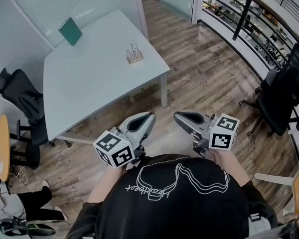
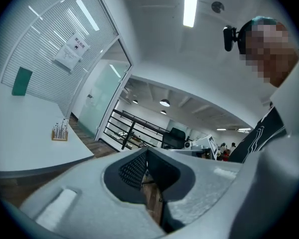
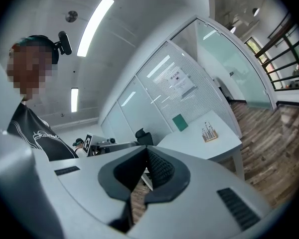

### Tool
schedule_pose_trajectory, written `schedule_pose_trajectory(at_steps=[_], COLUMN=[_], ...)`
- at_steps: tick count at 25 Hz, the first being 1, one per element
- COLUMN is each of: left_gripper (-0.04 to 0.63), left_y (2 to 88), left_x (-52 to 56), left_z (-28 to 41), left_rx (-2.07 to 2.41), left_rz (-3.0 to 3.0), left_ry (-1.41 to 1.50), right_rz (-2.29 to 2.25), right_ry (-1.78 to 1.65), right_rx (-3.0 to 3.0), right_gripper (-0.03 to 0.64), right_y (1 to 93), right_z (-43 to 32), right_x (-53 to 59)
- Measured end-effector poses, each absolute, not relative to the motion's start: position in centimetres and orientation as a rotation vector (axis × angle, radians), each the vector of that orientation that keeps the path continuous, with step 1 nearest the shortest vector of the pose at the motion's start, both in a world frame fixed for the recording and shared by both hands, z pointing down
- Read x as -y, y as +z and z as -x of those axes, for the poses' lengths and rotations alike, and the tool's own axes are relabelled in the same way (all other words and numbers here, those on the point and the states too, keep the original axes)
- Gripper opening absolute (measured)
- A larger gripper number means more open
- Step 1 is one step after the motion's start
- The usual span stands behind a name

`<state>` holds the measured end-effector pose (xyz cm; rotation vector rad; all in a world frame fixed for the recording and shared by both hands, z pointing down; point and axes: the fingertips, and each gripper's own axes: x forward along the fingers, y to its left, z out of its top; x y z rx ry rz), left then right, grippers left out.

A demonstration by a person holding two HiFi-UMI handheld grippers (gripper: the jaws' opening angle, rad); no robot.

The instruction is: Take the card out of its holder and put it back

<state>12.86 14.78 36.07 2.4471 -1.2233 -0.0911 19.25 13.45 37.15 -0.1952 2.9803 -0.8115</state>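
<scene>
**Head view.** Two tongs were held close to the person's torso, well apart from the table [image 1: 89, 83]. The left tongs [image 1: 148, 117] and right tongs [image 1: 180, 116] both pointed toward it. One green card [image 1: 70, 31] stood upright near the table's far left corner, with its long axis roughly vertical and its broad face toward the table's middle. Whether a holder gripped it could not be told. One wooden rack [image 1: 134, 55] of thin upright pieces stood near the far right edge.

**Left gripper view.** The left tongs [image 2: 146, 151] were pressed together at the tips and empty. The card [image 2: 22, 81] and rack [image 2: 60, 131] were far off.

**Right gripper view.** The right tongs [image 3: 145, 150] were likewise pressed together and empty. The card [image 3: 180, 122] stood upright beyond the rack [image 3: 209, 133].
</scene>
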Motion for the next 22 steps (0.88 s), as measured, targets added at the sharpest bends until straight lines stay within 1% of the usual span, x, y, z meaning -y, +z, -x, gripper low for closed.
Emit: schedule_pose_trajectory(at_steps=[4,7,16,22], left_gripper=[0.014,0.014,0.014,0.014], left_y=[35.8,36.3,37.8,37.2], left_x=[-13.7,-11.3,-2.6,3.4], left_z=[-12.0,-10.2,-3.9,0.2], left_rx=[1.227,1.223,1.160,1.108], left_rz=[-2.458,-2.437,-2.395,-2.446], left_ry=[-0.110,-0.122,-0.152,-0.103], right_rz=[0.208,0.221,0.302,0.331], right_ry=[-0.806,-0.833,-0.889,-0.911], right_rx=[-2.984,-2.982,-2.997,-2.970], right_gripper=[0.009,0.009,0.009,0.009], right_y=[37.1,37.3,38.7,38.5], right_z=[-18.9,-17.5,-12.1,-6.9], right_x=[-12.0,-9.6,-2.0,4.0])
